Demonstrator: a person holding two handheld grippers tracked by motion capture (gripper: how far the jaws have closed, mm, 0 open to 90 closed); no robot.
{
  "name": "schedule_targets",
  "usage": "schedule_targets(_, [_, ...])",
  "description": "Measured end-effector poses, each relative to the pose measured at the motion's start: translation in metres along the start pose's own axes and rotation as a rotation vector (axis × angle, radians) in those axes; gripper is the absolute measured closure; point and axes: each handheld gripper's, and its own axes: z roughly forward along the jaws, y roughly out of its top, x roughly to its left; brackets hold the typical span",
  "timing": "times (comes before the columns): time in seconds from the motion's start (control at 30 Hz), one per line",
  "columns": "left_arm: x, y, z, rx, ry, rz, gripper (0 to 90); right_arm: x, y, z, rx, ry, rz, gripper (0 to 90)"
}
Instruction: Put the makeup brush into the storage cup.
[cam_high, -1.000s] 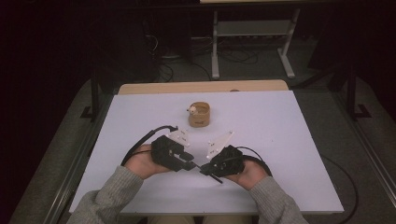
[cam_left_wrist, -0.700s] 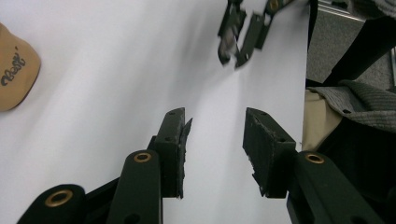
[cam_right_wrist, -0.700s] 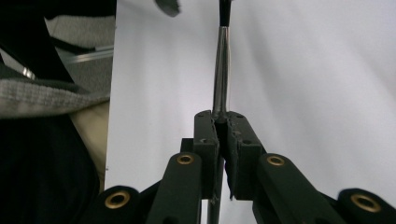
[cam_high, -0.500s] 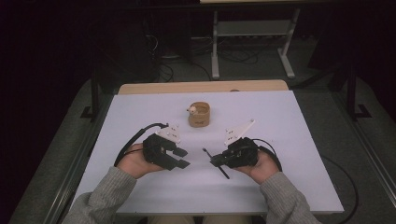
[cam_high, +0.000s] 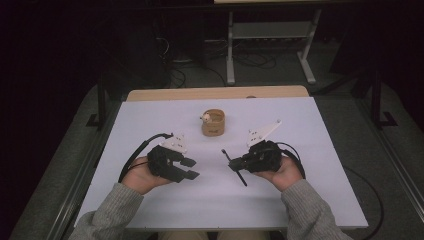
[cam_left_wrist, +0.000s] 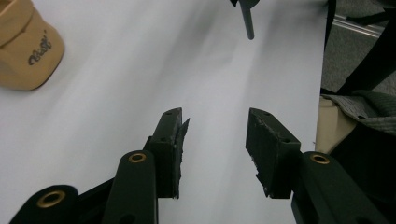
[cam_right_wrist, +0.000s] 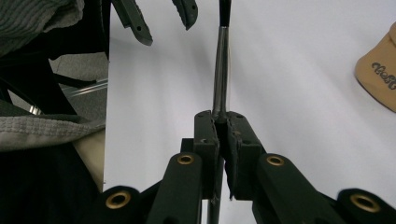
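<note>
right gripper has its fingers clamped on a thin dark rod-like tool with a metal shaft. grip sits partway along it, so one end sticks out ahead and the other trails back past the jaws in the high view. can't tell what kind of tool it is.

left gripper has fingers apart, nothing between them, hanging low over the white tabletop.

small tan round wooden cup stands near the far middle of the tabletop, well apart from both grippers. something small and pale sits at its rim, too small to identify.

risks as i read them:
- narrow pinch on a slim round shaft; it may swivel or slide between the pads if the tip meets resistance.
- tool tip points toward the left gripper; if the hands close in, tip and open fingers could collide.
- light cup, could tip or skid if poked off-centre.

writing: dark script logo on the cup's side, seen in both gripper views, not legible.
</note>
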Motion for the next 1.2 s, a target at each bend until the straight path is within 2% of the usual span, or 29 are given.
schedule_targets(0.83, [0.002,-0.032,-0.016,-0.057,0.089,-0.085,46.5,-0.016,0.012,-0.017,-0.034,-0.020,0.050,83.1])
schedule_targets(1.0, [0.003,-0.038,-0.019,-0.073,0.094,-0.100,45.2,-0.019,0.014,-0.022,-0.039,-0.023,0.051,83.1])
schedule_targets(1.2, [0.003,-0.044,-0.021,-0.106,0.080,-0.113,44.3,-0.023,0.016,-0.027,-0.035,-0.030,0.056,83.1])
